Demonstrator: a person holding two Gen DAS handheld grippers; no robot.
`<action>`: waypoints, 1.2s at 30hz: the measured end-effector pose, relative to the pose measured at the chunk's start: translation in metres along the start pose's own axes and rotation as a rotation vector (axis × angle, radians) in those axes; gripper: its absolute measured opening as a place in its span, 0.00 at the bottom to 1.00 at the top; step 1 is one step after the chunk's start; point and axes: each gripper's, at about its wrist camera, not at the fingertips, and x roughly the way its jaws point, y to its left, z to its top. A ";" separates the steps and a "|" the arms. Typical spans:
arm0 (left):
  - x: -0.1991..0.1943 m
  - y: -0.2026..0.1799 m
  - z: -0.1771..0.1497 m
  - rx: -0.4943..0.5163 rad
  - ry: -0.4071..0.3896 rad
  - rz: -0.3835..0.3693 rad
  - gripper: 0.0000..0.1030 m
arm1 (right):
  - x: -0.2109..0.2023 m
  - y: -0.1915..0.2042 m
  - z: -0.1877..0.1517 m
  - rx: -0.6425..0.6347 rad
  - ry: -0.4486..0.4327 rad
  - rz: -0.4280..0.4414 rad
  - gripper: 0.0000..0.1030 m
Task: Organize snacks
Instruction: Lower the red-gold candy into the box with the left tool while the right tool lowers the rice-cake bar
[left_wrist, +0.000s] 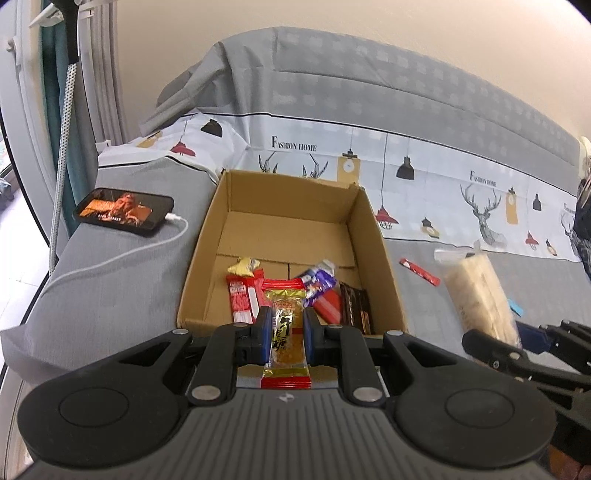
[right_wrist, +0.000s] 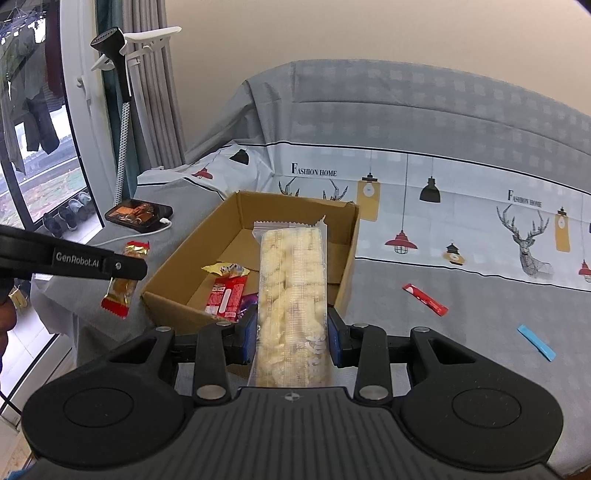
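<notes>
An open cardboard box (left_wrist: 373, 236) (right_wrist: 351, 236) sits on the grey bed and holds several snack packets, among them a red one (left_wrist: 242, 297) (right_wrist: 225, 297) and a purple one (left_wrist: 319, 282). My left gripper (left_wrist: 287, 325) is shut on a gold and red pastry packet (left_wrist: 286, 332), held just before the box's near edge; it also shows in the right wrist view (right_wrist: 123, 284). My right gripper (right_wrist: 291, 332) is shut on a long clear pack of pale rice crackers (right_wrist: 291, 291) (left_wrist: 476, 291), held above the box's near right side.
A red stick sachet (right_wrist: 424, 299) (left_wrist: 419, 272) and a blue strip (right_wrist: 536, 342) lie on the bed right of the box. A phone (left_wrist: 123, 211) (right_wrist: 138, 215) with a white charging cable lies to the left. The sofa back rises behind.
</notes>
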 end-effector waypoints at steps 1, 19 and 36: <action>0.004 0.001 0.004 -0.001 -0.001 0.001 0.18 | 0.004 0.000 0.002 0.002 0.002 0.002 0.38; 0.103 0.013 0.064 0.002 0.027 0.026 0.18 | 0.108 -0.011 0.035 0.029 0.068 0.017 0.38; 0.202 0.028 0.068 0.017 0.143 0.076 0.19 | 0.197 -0.017 0.034 0.033 0.142 0.019 0.38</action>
